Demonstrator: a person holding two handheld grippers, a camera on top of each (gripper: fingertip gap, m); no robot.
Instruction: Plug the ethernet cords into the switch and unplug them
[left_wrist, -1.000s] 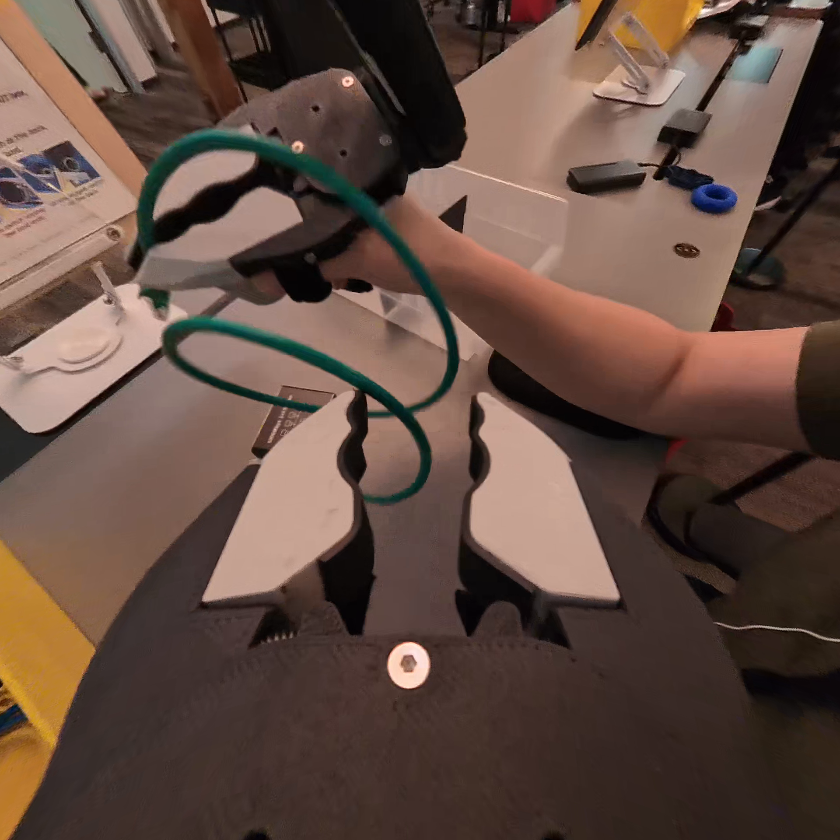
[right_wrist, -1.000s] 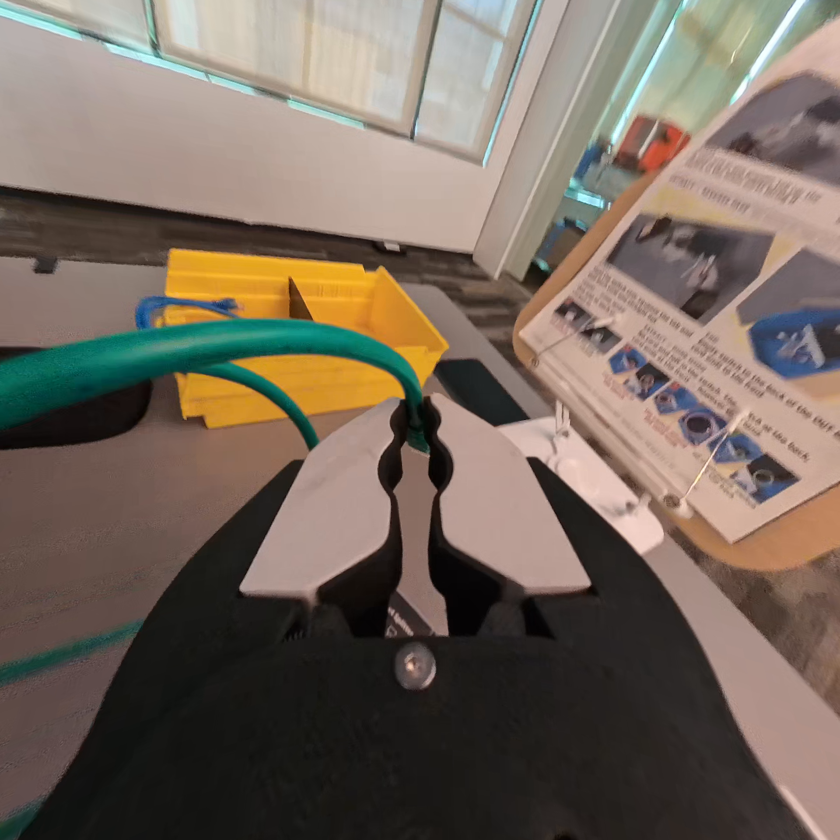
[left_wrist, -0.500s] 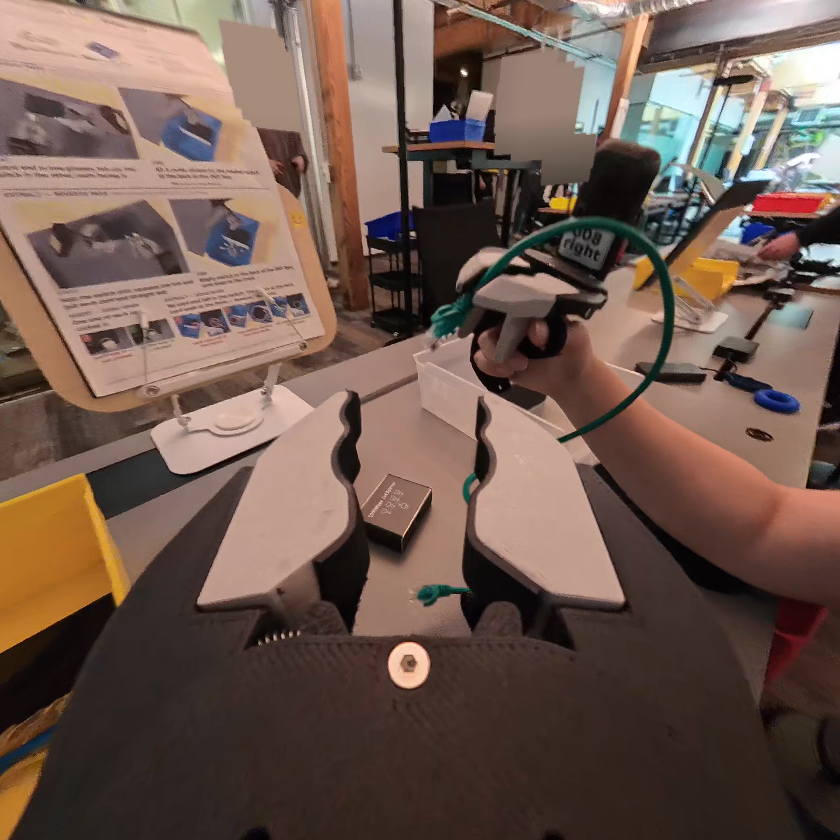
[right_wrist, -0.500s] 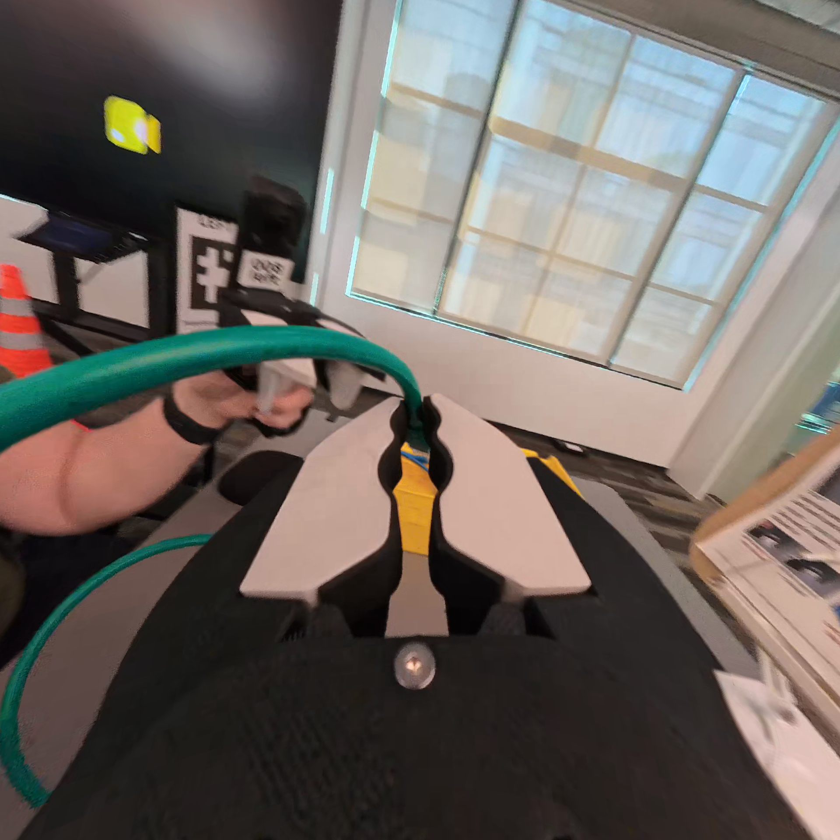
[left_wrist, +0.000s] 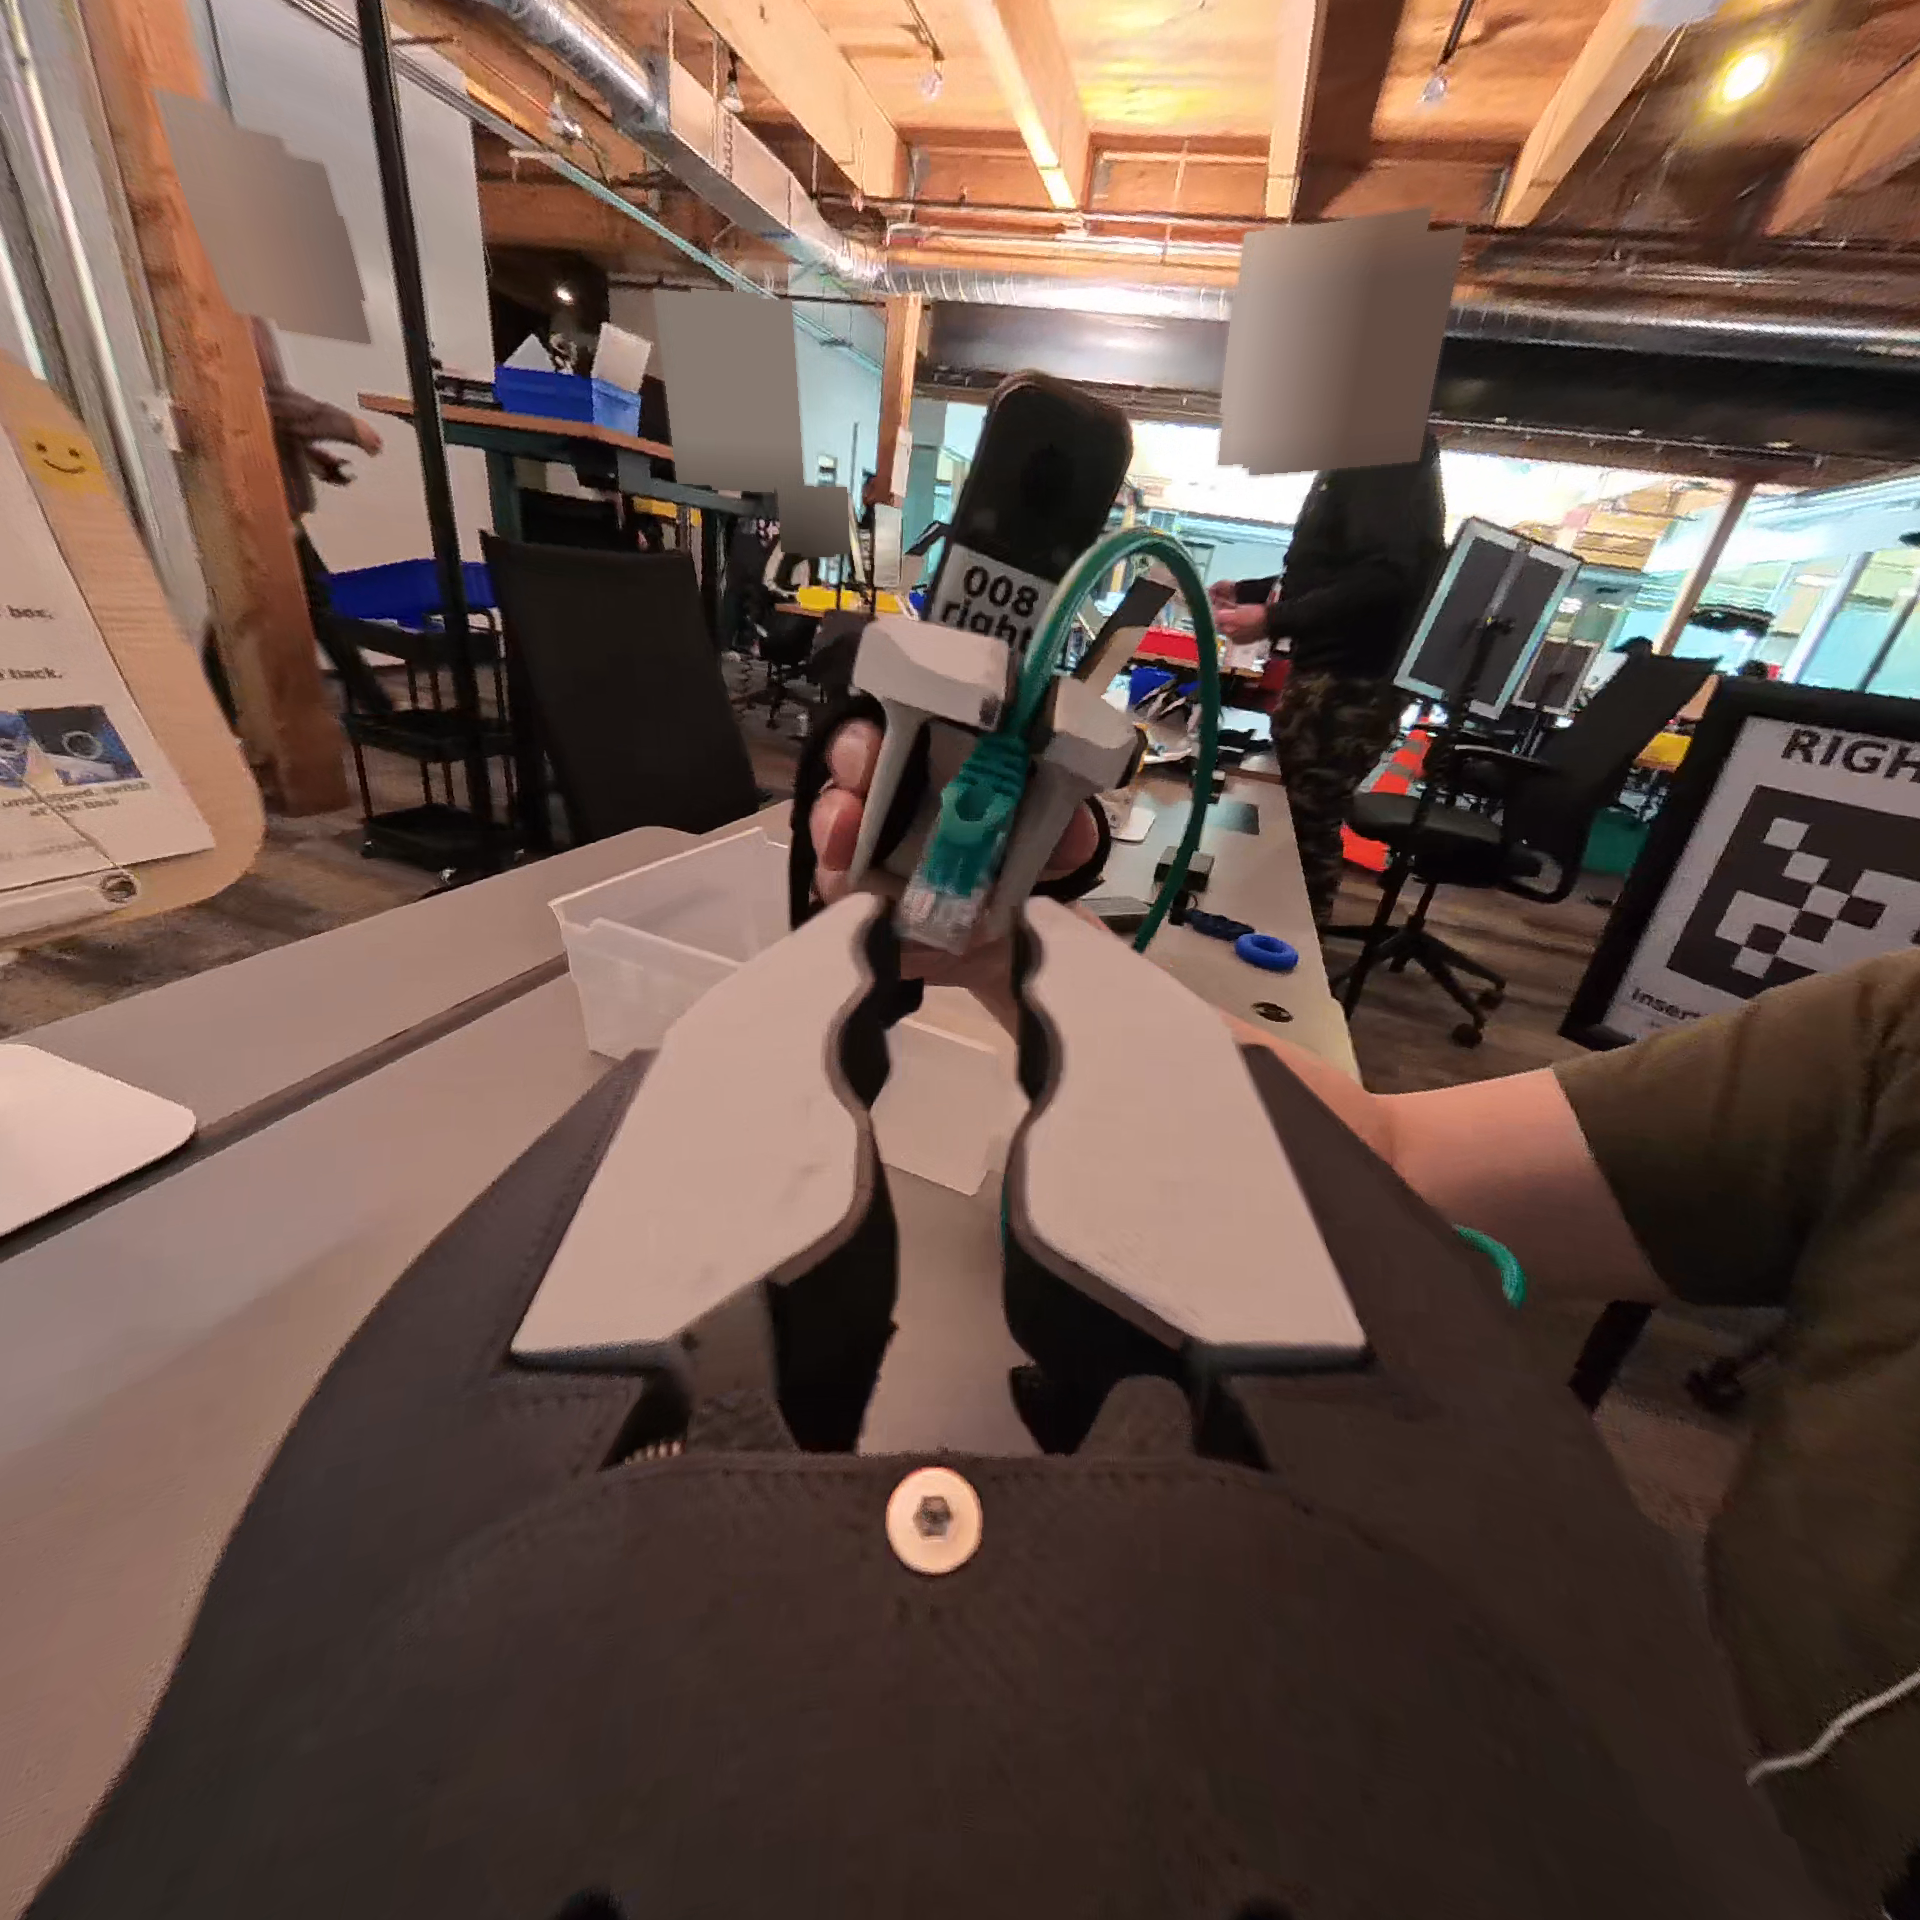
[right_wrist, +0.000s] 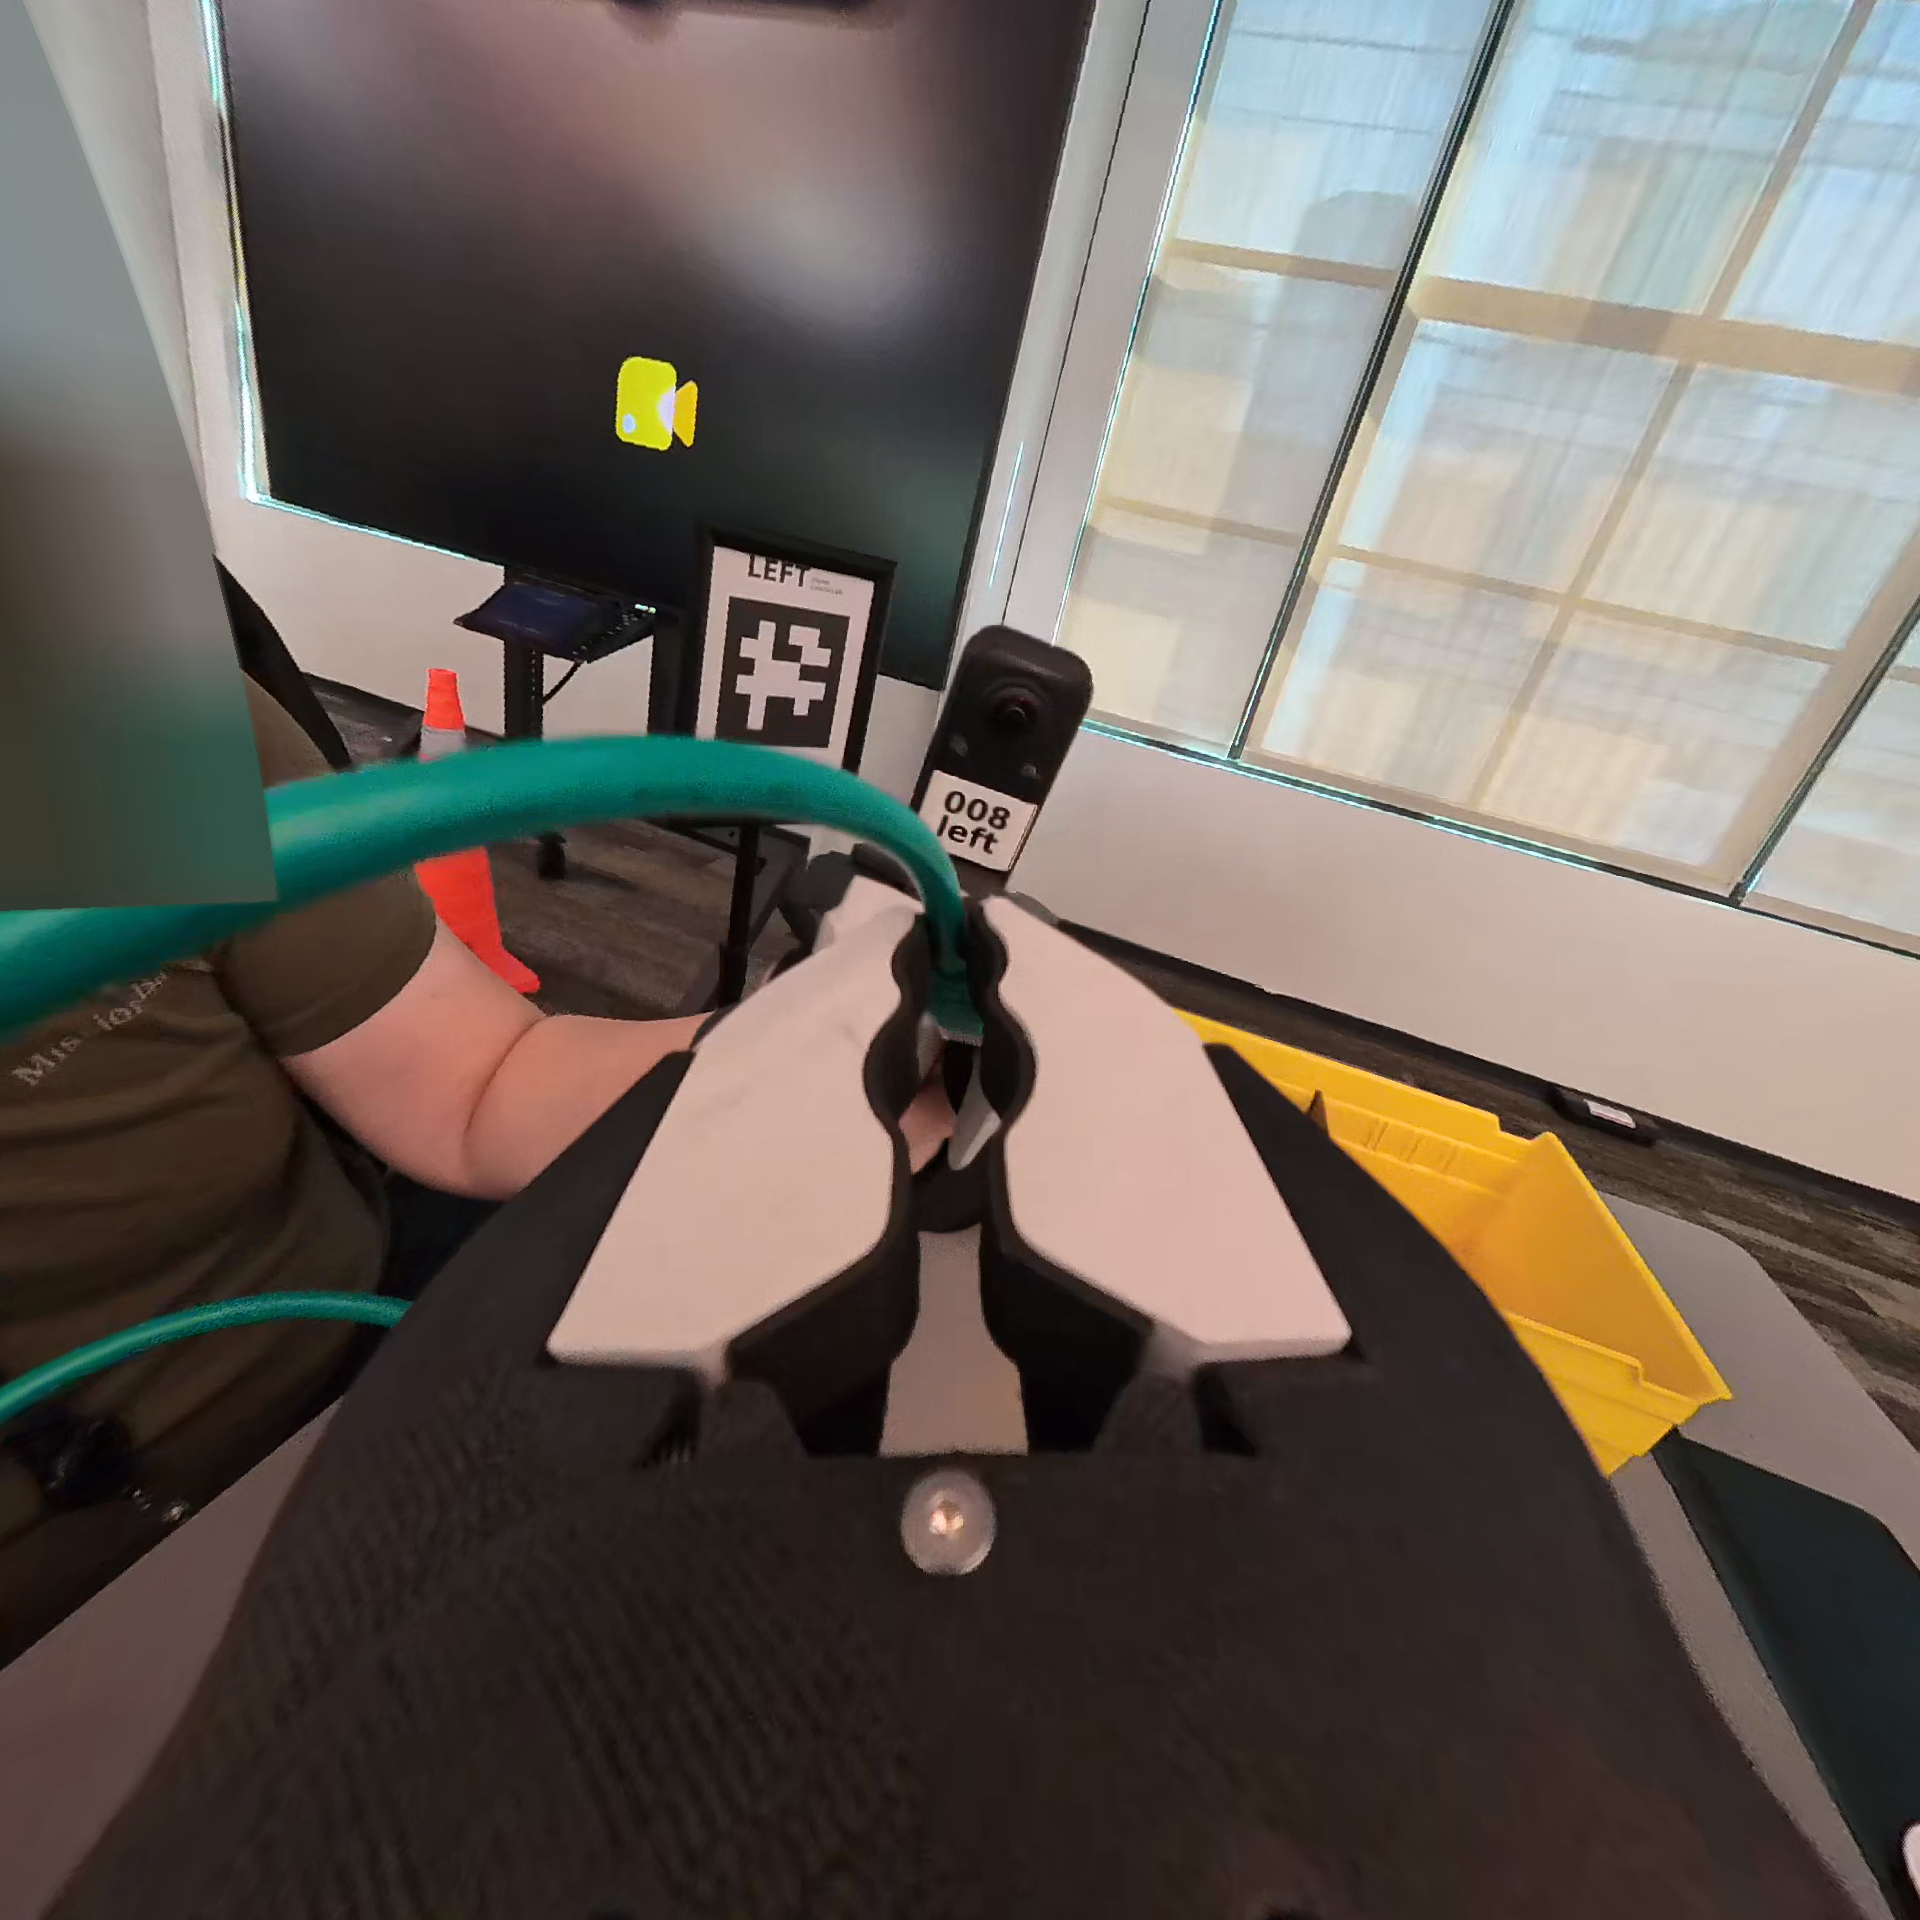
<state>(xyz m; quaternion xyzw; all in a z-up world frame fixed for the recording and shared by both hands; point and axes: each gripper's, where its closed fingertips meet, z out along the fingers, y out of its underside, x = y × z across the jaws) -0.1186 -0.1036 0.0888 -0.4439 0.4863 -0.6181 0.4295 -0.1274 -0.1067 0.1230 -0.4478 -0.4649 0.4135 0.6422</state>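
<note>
Handoff step, judging by the pose: right gripper (right_wrist: 954, 961) was clamped on the green ethernet cord (right_wrist: 582, 800) just behind its plug (left_wrist: 961, 842), fingers pinched tight on the boot, plug end pointing out of the tips toward the other tool. Left gripper (left_wrist: 951, 930) was released, fingers apart with a clear gap between them, nothing in them, tips just in front of the plug and roughly lined up with it, so it looked set to take the plug for a regrip. Both tools were held up in the air above the grey table (left_wrist: 312, 1039); cord looped up from the right tool, arched over and dropped back down toward the person's arm (left_wrist: 1455, 1164), far end not visible. Switch was not in either view at this moment, so no cord was plugged in as far as I could tell and the task looked early. Clear plastic bin (left_wrist: 665, 935) sat on the table past the left tips, yellow bin (right_wrist: 1507, 1247) near the table's edge on the window side. Next move would need the left fingers closed on the plug body square, latch tab left free, before the right let go; slack loop could snag on either tool
</note>
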